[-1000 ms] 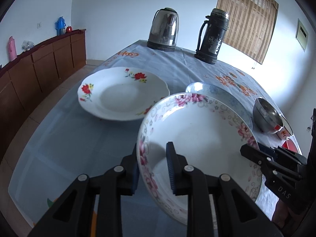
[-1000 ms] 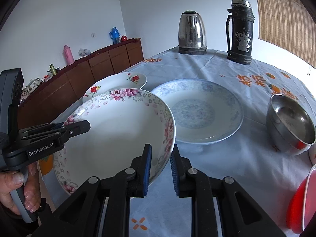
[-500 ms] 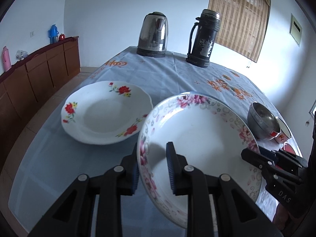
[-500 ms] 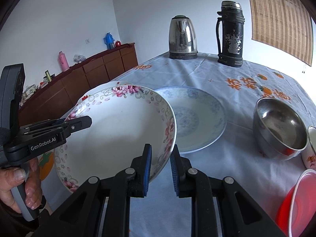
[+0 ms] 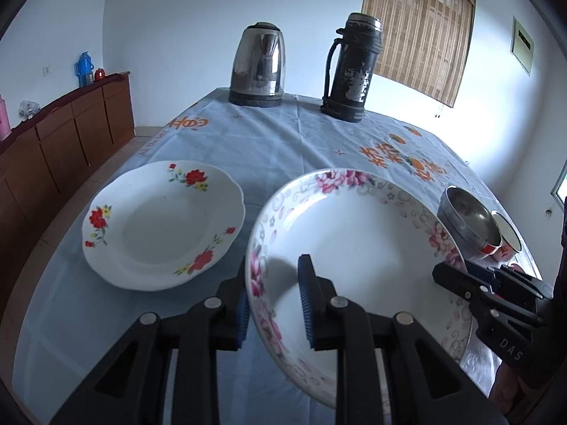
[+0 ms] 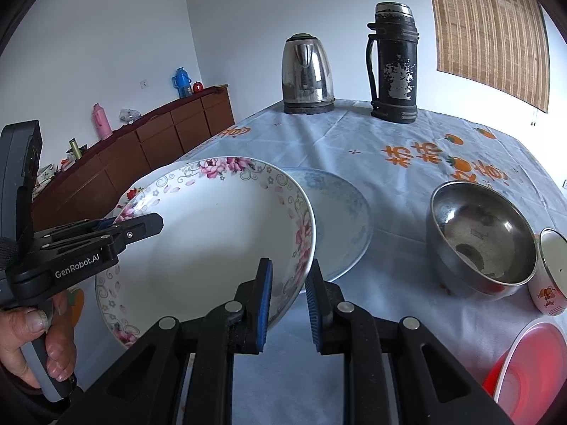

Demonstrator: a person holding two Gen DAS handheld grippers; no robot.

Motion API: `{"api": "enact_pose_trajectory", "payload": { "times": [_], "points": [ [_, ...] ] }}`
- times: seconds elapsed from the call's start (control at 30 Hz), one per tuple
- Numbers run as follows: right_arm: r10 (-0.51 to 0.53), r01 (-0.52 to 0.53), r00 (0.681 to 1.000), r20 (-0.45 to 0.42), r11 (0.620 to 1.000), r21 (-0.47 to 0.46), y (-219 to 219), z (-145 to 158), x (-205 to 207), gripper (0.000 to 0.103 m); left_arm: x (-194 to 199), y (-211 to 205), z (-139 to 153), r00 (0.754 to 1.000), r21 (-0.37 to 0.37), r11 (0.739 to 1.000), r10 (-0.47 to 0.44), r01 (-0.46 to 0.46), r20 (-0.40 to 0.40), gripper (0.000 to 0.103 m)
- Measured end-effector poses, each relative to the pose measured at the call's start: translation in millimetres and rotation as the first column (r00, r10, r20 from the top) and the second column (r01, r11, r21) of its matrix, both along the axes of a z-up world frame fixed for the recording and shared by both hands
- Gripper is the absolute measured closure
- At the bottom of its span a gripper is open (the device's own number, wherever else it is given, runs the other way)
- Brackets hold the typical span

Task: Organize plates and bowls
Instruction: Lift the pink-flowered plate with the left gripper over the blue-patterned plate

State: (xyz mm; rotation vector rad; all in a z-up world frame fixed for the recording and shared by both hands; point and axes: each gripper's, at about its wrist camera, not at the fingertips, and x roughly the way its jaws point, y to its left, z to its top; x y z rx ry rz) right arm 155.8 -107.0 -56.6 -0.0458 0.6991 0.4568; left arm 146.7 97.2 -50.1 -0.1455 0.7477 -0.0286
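A round, shiny white plate with pink flowers (image 5: 354, 248) is up in the air above the table (image 5: 283, 141). The left gripper (image 5: 273, 297) pinches its left rim, and the right gripper (image 6: 288, 294) pinches its right rim. Under it lies a pale blue plate (image 6: 340, 212). A plate with red flowers (image 5: 163, 223) sits to the left, and a metal bowl (image 6: 482, 241) to the right.

Cool daylight is admitted past the bamboo blind (image 5: 418, 28); edges are bent and vignetted, focus sharp
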Motion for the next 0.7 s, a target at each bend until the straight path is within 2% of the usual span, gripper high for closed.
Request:
{"api": "enact_pose_trajectory", "payload": {
  "times": [0.7],
  "points": [
    [-0.04,0.04,0.999,0.03,0.999,0.003,-9,12,28,0.082,32,-8,14,0.999,0.009,1.0,-0.021,0.021,0.04,0.081]
  ]
}}
